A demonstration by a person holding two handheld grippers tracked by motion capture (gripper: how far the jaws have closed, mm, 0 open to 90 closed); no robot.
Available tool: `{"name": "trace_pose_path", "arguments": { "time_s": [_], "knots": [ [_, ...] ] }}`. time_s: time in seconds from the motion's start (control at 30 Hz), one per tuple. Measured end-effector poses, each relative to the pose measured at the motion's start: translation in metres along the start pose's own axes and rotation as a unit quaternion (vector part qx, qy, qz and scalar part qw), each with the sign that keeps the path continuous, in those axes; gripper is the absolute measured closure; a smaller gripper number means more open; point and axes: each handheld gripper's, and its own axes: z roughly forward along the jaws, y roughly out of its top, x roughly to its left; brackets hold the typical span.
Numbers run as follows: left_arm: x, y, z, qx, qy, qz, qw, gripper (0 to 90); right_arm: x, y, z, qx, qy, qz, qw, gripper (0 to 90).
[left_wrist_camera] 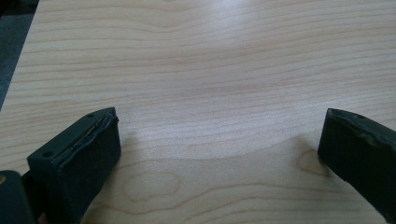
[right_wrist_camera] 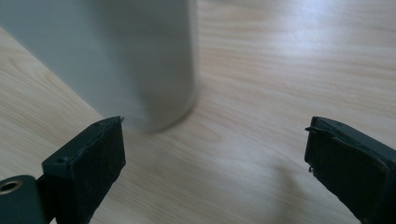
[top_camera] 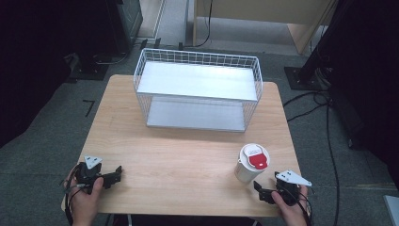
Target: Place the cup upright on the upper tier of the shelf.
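A white cup (top_camera: pixel 248 165) with a white lid and a red tab stands upright on the wooden table (top_camera: pixel 188 155), front right. My right gripper (top_camera: pixel 261 189) is just in front of it at the table's front edge, open, with the cup's grey-white wall (right_wrist_camera: pixel 126 60) close ahead and left of its jaws. My left gripper (top_camera: pixel 115 175) rests at the front left corner, open, with bare wood (left_wrist_camera: pixel 219 93) between its jaws. A white wire basket (top_camera: pixel 197 89) with two flat shelves stands at the back middle of the table.
The basket's open side faces the front. Black stands and cables (top_camera: pixel 324 108) lie on the grey floor to the right of the table. A wooden cabinet (top_camera: pixel 263 14) stands behind it.
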Motion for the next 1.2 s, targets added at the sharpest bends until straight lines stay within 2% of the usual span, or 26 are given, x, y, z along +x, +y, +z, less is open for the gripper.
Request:
{"name": "trace_pose_path", "arguments": {
  "time_s": [0.03,0.17,0.33,0.5,0.57,0.77,0.8,0.83,0.9,1.2],
  "knots": [
    [0.0,0.0,0.0,0.0,0.0,0.0,1.0,0.0,0.004,0.004,-0.001,-0.009,0.012,0.003,0.9999,5.1],
    [0.0,0.0,0.0,0.0,0.0,0.0,1.0,0.0,0.011,0.008,-0.001,-0.017,0.025,-0.005,0.9995,5.5],
    [0.0,0.0,0.0,0.0,0.0,0.0,1.0,0.0,0.018,0.01,0.0,-0.022,0.028,-0.011,0.9993,6.4],
    [0.0,0.0,0.0,0.0,0.0,0.0,1.0,0.0,0.024,0.015,-0.001,-0.038,0.034,-0.01,0.9986,6.5],
    [0.0,0.0,0.0,0.0,0.0,0.0,1.0,0.0,0.028,0.018,-0.001,-0.054,0.035,-0.004,0.9979,6.5],
    [0.0,0.0,0.0,0.0,0.0,0.0,1.0,0.0,0.033,0.023,0.0,-0.078,0.032,0.0,0.9964,6.4],
    [0.0,0.0,0.0,0.0,0.0,0.0,1.0,0.0,0.034,0.024,0.001,-0.082,0.031,-0.001,0.9961,5.9],
    [0.0,0.0,0.0,0.0,0.0,0.0,1.0,0.0,0.04,0.025,0.004,-0.093,0.016,-0.01,0.9955,5.6],
    [0.0,0.0,0.0,0.0,0.0,0.0,1.0,0.0,0.045,0.026,0.007,-0.101,-0.001,-0.015,0.9948,5.7],
    [0.0,0.0,0.0,0.0,0.0,0.0,1.0,0.0,0.054,0.032,0.015,-0.145,-0.022,0.007,0.9891,5.7]
  ]
}}
